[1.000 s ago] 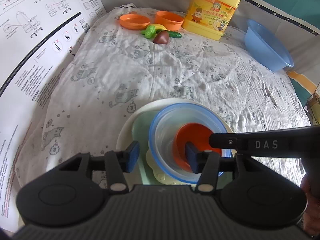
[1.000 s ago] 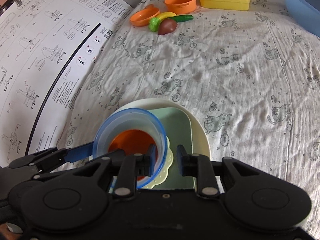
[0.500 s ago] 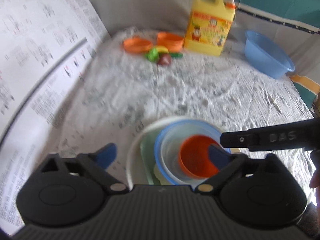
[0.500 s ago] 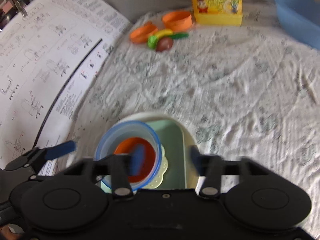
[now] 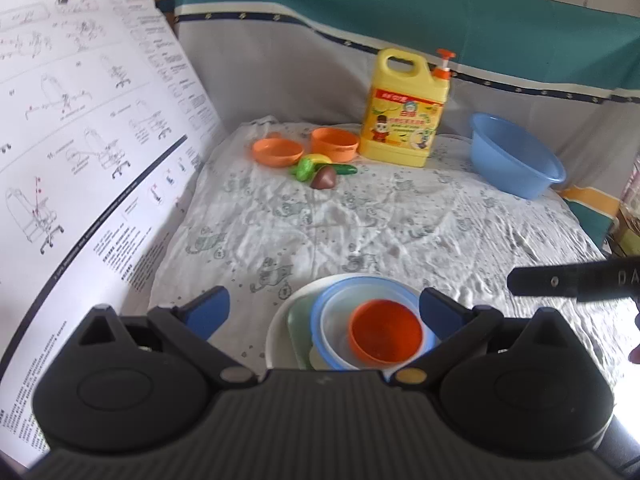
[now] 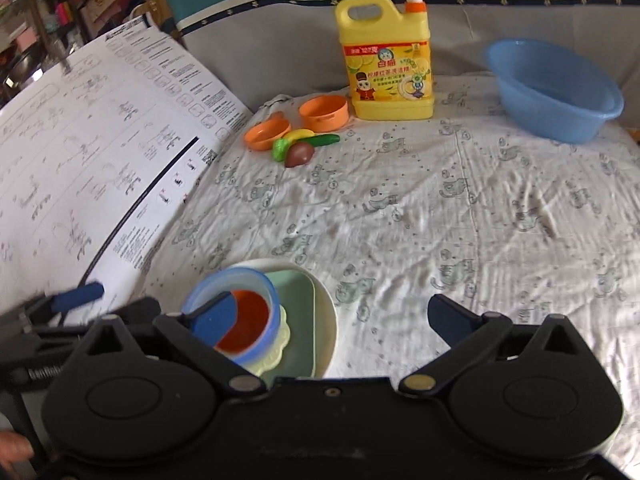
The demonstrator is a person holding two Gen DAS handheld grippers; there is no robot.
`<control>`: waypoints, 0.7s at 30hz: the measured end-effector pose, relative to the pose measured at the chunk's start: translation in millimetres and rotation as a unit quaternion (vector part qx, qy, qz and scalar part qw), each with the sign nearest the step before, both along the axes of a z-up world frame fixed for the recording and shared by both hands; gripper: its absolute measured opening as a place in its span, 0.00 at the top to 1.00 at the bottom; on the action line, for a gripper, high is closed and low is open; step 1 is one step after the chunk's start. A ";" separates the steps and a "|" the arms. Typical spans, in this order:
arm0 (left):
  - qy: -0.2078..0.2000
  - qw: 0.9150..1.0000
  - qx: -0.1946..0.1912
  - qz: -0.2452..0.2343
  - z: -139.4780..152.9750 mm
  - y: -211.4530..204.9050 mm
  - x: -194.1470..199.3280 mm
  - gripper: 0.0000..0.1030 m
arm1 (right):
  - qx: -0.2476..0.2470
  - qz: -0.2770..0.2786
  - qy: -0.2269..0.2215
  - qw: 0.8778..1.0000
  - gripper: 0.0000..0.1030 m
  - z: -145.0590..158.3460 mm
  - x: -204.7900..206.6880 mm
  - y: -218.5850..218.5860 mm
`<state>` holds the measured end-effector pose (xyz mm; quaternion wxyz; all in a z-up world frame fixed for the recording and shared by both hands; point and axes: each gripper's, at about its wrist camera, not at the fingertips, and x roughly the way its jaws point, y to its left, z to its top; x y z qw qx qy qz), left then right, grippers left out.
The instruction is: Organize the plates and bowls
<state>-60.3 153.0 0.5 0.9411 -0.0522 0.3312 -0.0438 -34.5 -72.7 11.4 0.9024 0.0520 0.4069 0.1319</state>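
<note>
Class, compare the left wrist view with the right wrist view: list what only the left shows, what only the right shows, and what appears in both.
Left wrist only: a black lettered bar reaching in from the right edge.

Right wrist only: cluttered shelves in the top-left background.

Both: the orange bowl nested in the blue-rimmed bowl on the stacked white plate, the yellow detergent bottle, the blue basin, the toy food and the printed instruction sheet.
</note>
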 end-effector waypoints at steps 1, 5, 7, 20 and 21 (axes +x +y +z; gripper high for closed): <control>-0.003 1.000 0.003 -0.004 1.6 -2.3 -3.5 0.00 | -0.007 0.004 -0.004 1.000 0.00 0.2 -4.8 0.8; -0.021 1.000 0.010 -0.021 4.2 -9.7 -17.5 0.00 | -0.028 0.014 -0.013 0.999 0.00 1.0 -22.0 1.5; -0.028 0.999 0.018 -0.022 5.1 -13.5 -23.9 0.00 | -0.034 0.015 -0.017 0.999 0.00 1.4 -29.7 1.3; -0.017 0.999 0.040 -0.006 -6.9 -15.1 -42.7 0.00 | -0.073 0.018 -0.027 0.997 0.00 -2.2 -59.0 -1.1; -0.014 0.999 0.041 -0.006 -8.8 -15.2 -43.5 0.00 | -0.080 0.021 -0.030 0.996 0.00 -3.0 -60.4 0.2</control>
